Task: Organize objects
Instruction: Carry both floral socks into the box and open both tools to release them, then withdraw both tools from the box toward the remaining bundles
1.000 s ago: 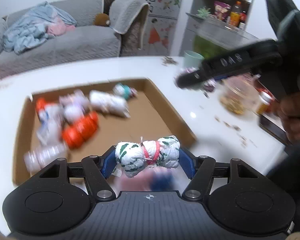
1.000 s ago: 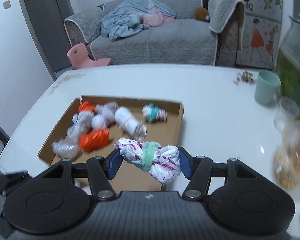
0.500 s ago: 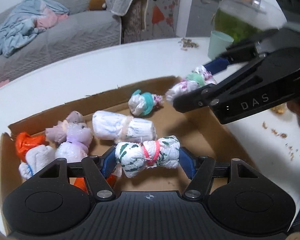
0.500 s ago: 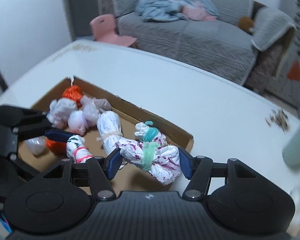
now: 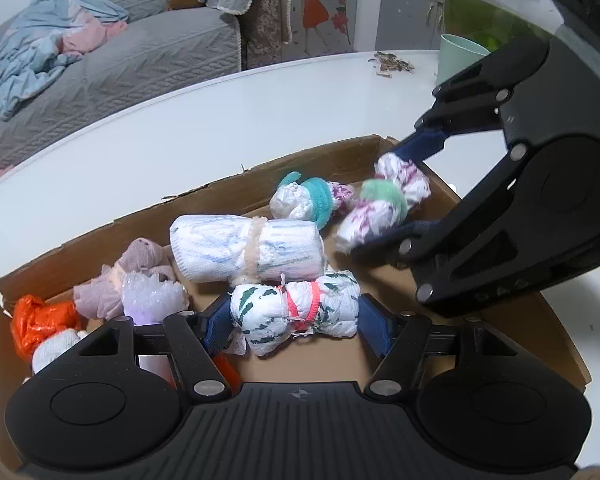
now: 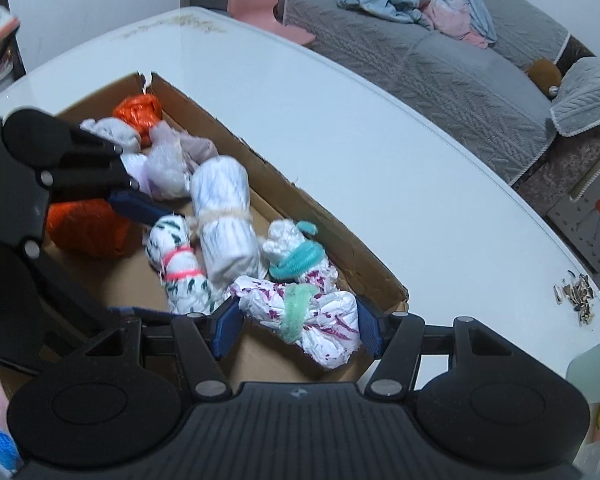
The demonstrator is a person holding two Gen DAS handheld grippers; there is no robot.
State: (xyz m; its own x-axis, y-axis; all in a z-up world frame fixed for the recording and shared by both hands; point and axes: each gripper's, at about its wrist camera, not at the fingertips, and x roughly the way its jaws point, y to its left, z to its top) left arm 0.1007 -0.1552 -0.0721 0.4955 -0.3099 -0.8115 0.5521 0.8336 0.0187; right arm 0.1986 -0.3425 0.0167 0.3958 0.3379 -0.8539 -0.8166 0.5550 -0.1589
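Jaws of both grippers are clamped on cloth bundles over the cardboard box (image 5: 220,196): left gripper (image 5: 296,320) holds the green-leaf bundle (image 5: 296,312), right gripper (image 6: 298,322) the magenta-speckled bundle (image 6: 300,316), on the white bench (image 5: 220,124).

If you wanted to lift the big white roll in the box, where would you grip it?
Probably across the big white roll at its tan band, from above: it lies flat, its far side sits near the box wall, and bundles crowd both ends.

Left tongs (image 5: 294,322) hide the orange bag (image 5: 36,322) partly.
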